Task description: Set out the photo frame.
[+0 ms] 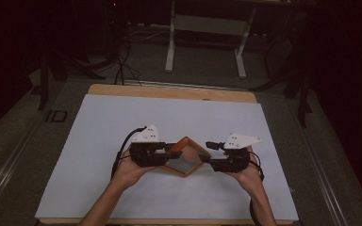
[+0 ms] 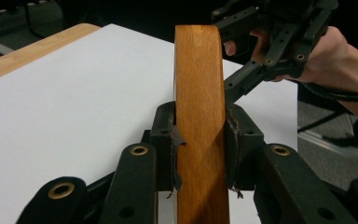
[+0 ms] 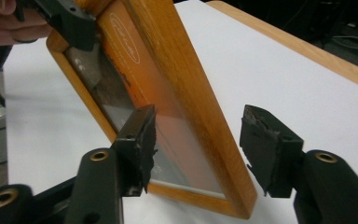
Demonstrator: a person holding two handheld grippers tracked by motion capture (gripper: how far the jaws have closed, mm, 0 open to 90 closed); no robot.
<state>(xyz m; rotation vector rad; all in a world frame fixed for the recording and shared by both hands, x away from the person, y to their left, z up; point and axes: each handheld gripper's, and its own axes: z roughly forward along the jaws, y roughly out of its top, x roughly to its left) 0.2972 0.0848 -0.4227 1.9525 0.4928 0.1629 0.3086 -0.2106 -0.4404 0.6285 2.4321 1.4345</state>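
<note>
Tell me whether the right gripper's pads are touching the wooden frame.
Apart. The right gripper view shows the right gripper open around the wooden frame, with white table visible between the right-hand pad and the frame's edge.

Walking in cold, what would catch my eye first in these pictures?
A wooden frame with an orange-tinted pane, held near the middle of the white table. The left gripper clamps its edge between both fingers. The right gripper stands open around the opposite corner, one finger clearly off the wood.
</note>
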